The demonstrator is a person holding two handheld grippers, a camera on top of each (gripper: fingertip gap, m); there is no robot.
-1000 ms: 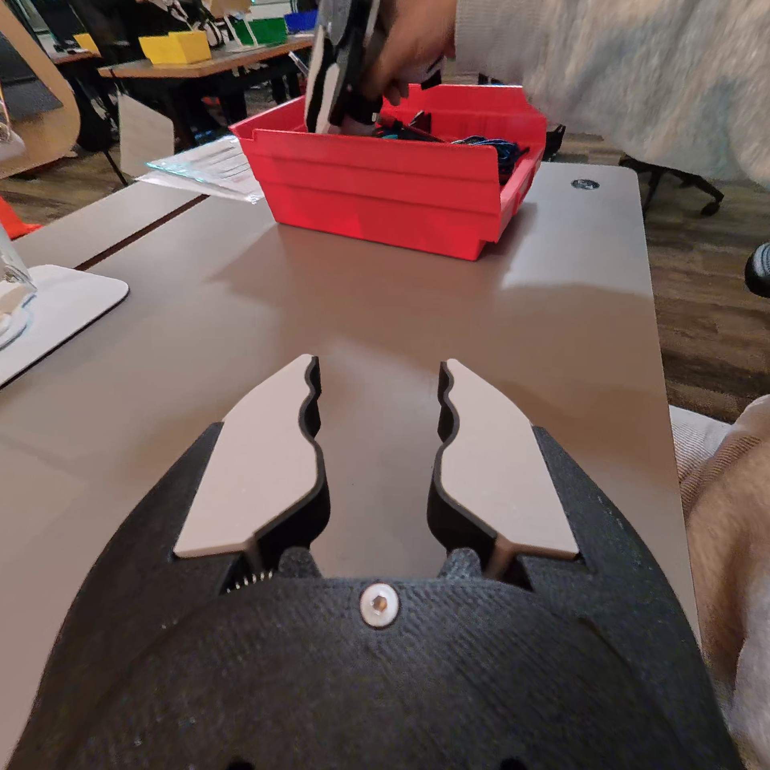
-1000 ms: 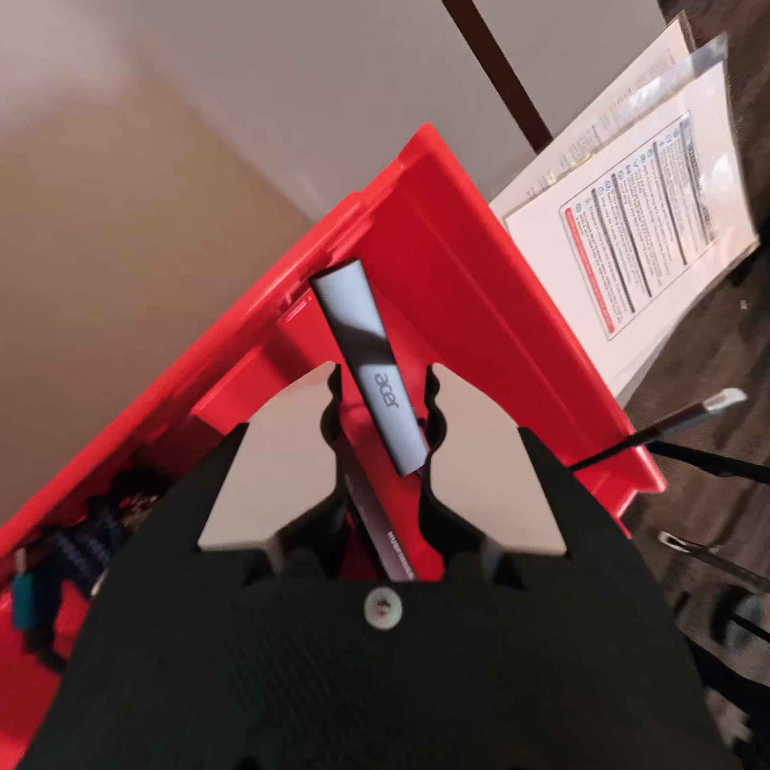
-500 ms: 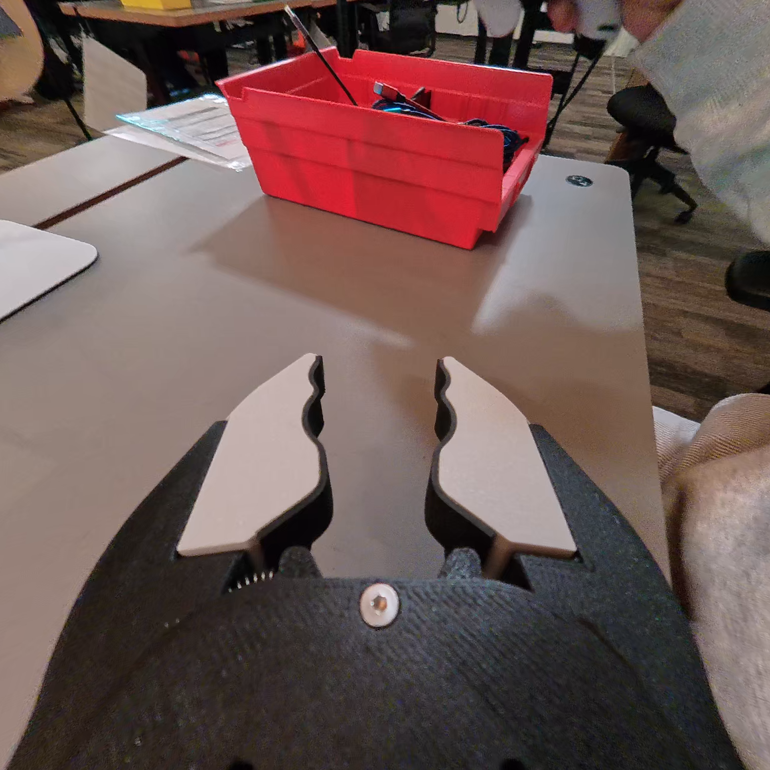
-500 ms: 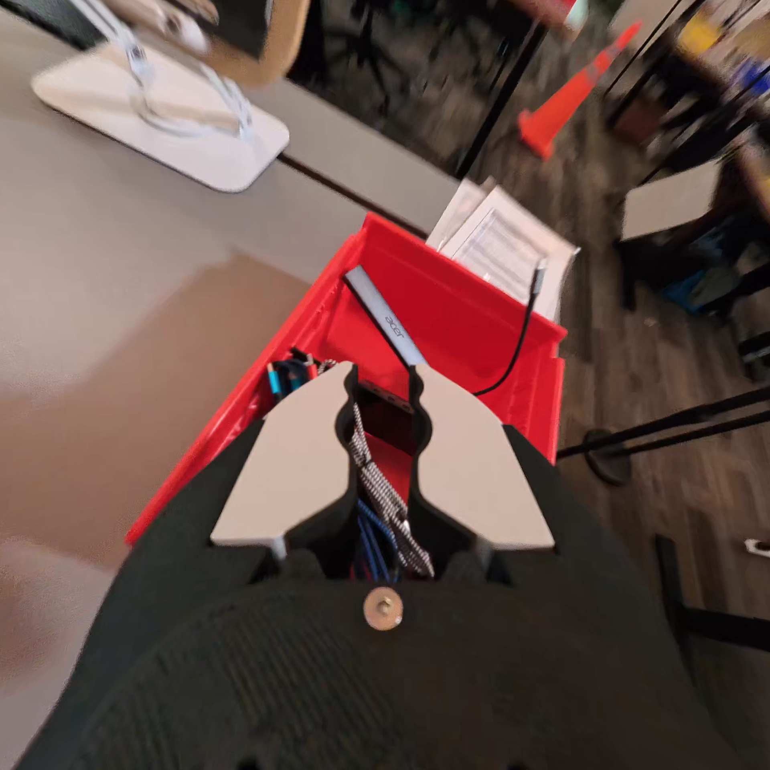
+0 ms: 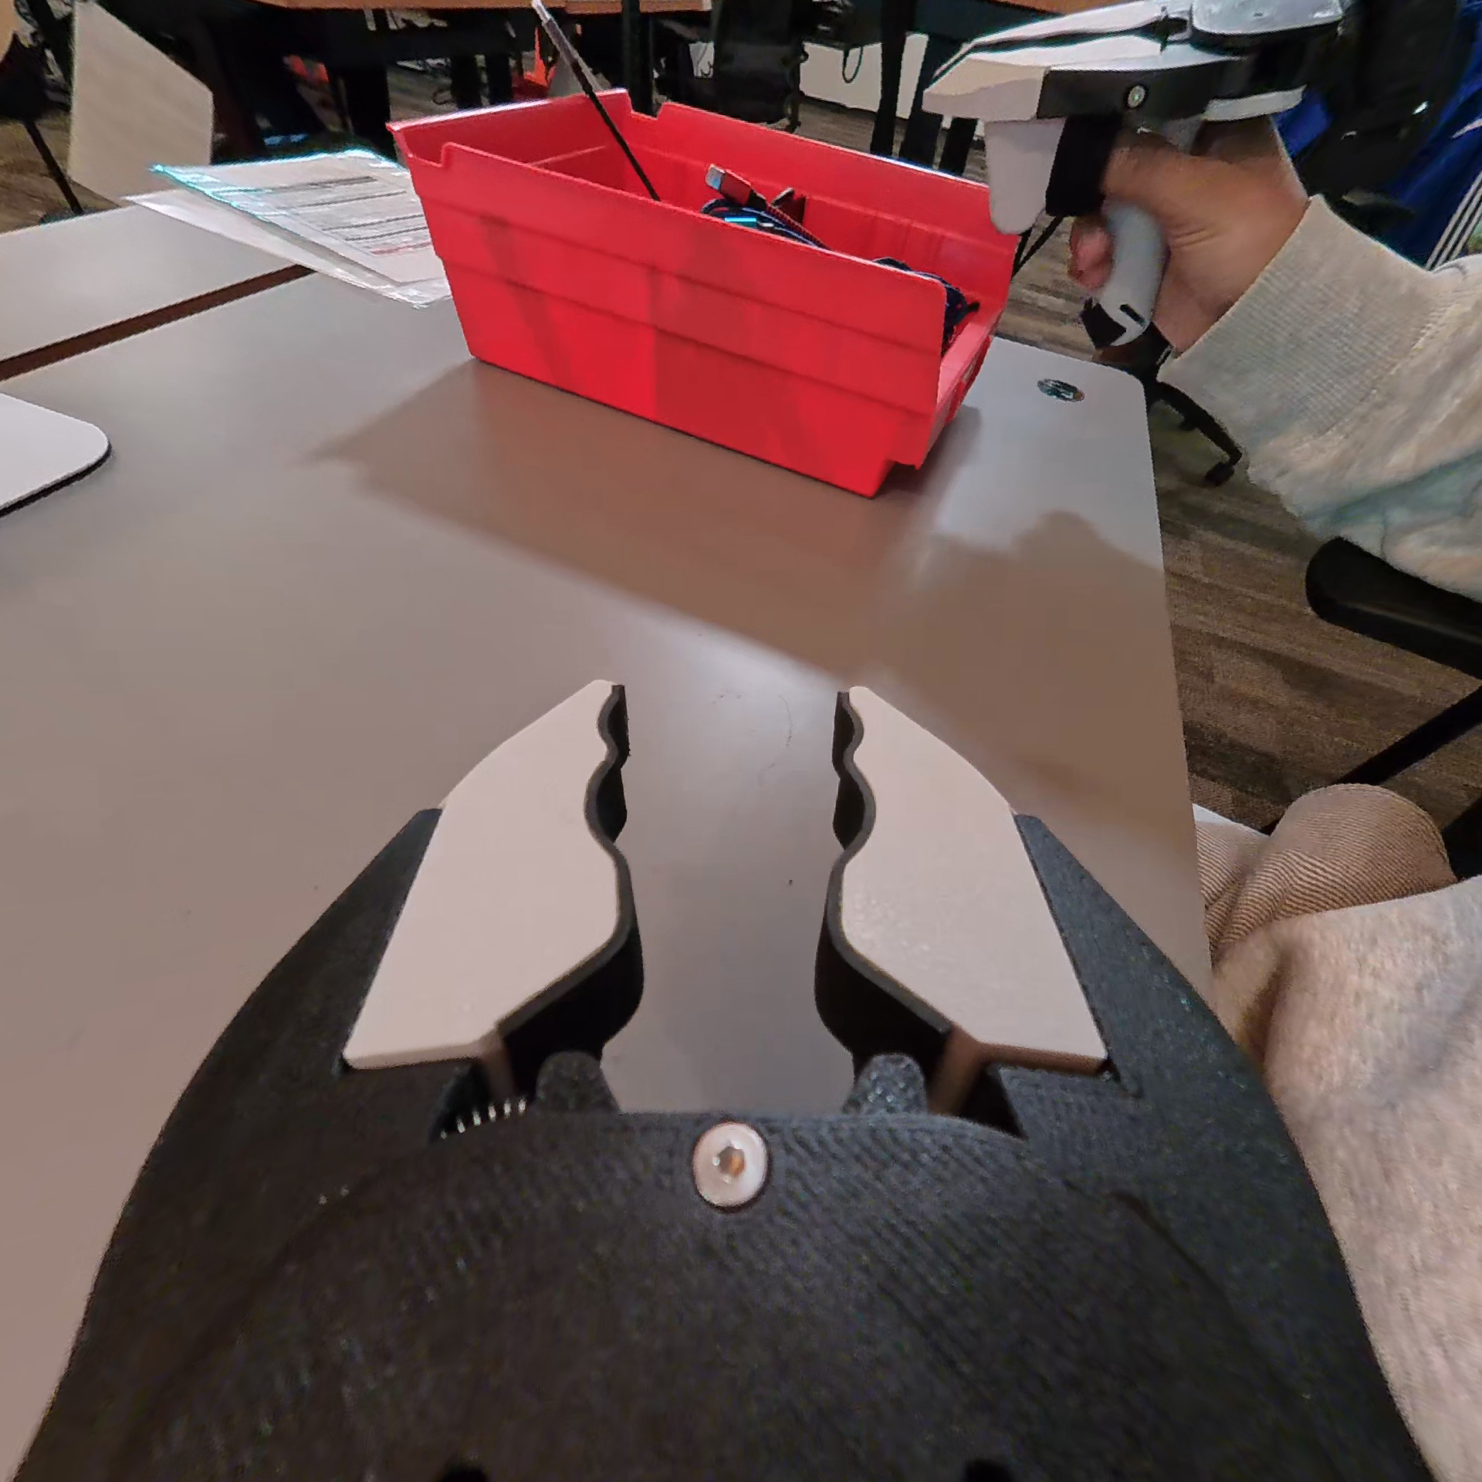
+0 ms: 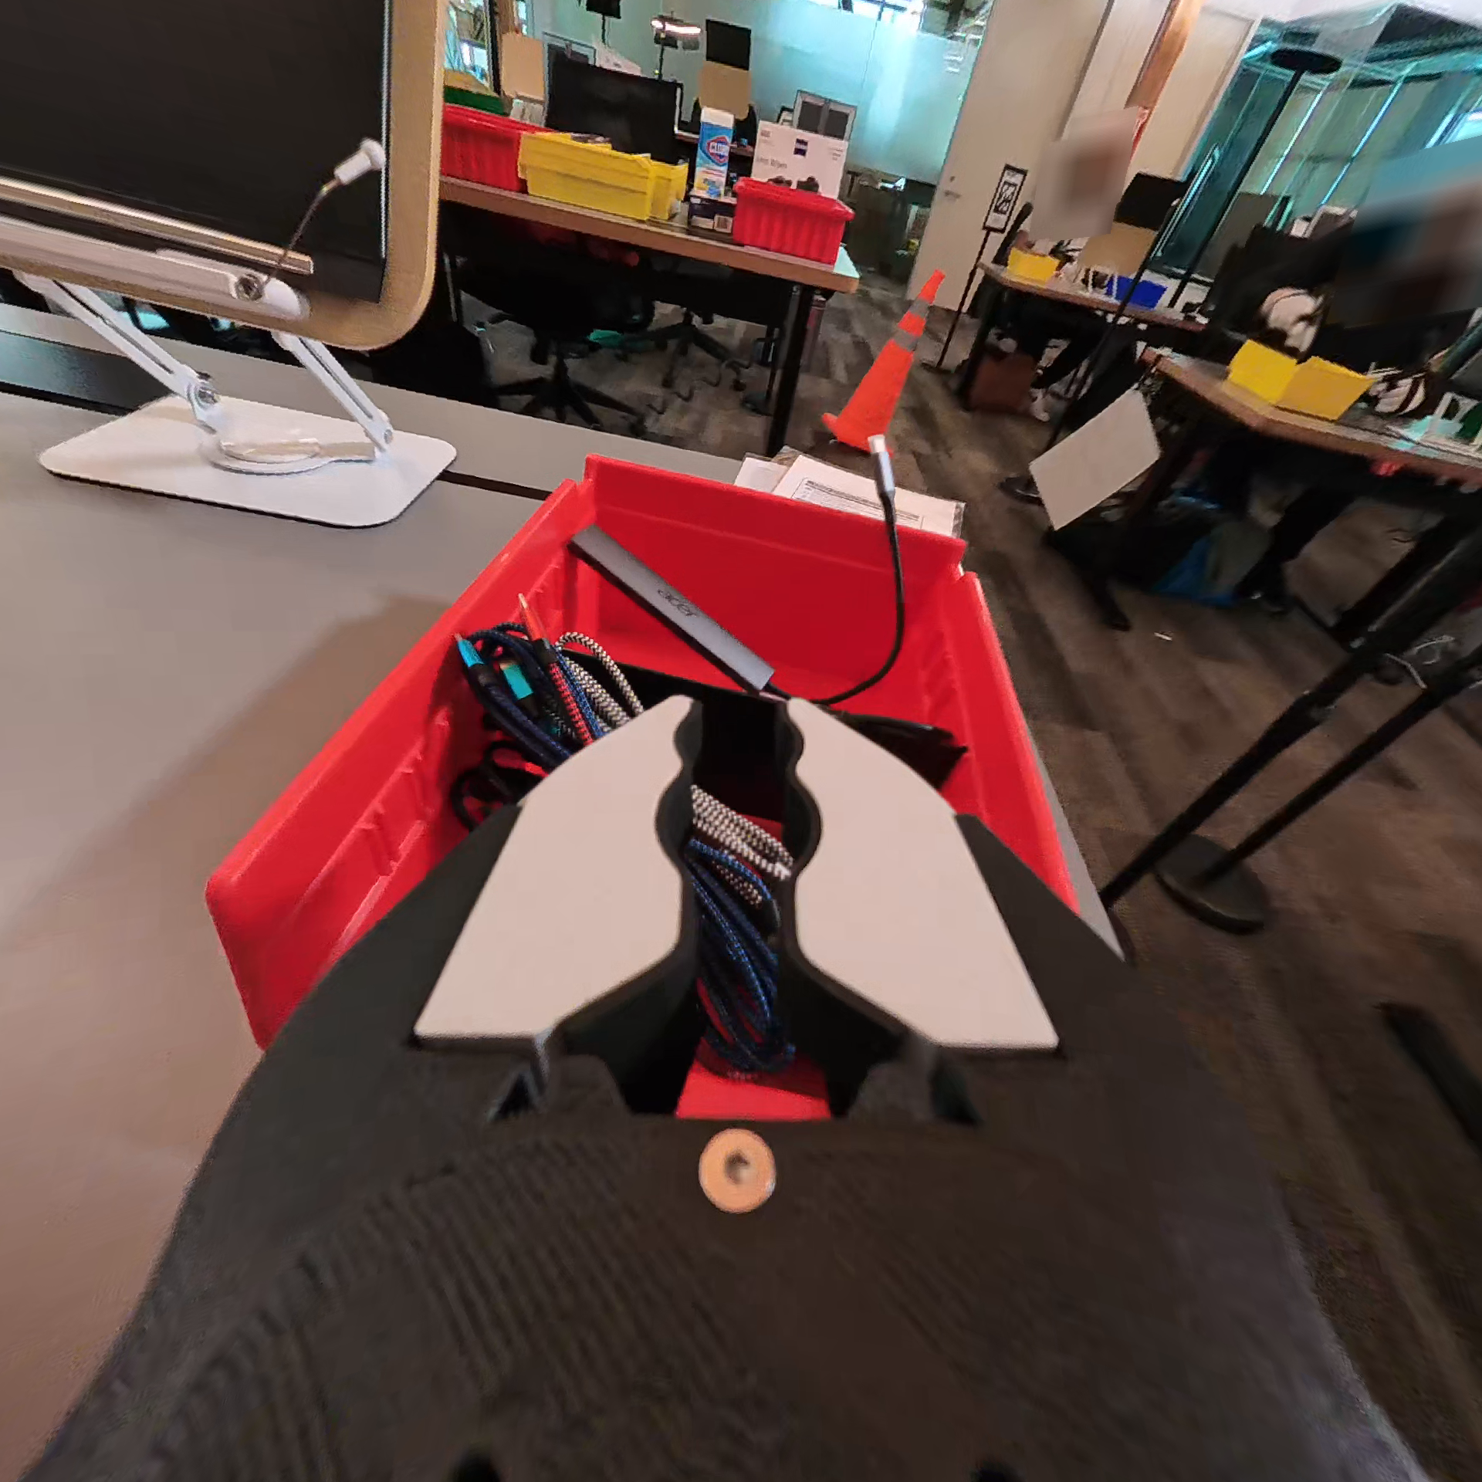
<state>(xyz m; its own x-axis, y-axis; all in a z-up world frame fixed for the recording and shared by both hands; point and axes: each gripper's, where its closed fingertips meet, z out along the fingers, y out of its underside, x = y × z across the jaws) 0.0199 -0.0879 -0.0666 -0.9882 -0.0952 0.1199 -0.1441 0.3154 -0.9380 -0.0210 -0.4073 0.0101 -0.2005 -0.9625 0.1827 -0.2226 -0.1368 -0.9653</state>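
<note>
Grippers both empty: left gripper agape over table; right gripper narrowly parted, seemingly above bin.

right gripper risen out of red bin — jaws off grey hub, now above cables

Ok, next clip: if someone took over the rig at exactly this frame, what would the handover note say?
Left gripper: open, empty, low over the bare grey table, well short of the red bin.
Right gripper: open with a narrow gap, empty, held above the bin's near end, touching nothing.
In the bin: a grey hub leaning along the far left wall, its black cable sticking up past the far rim, and a bundle of braided cables at the near end.
Sleeved papers lie beyond the bin.
Nothing is gripped and nothing lies on the table outside the bin.
</note>
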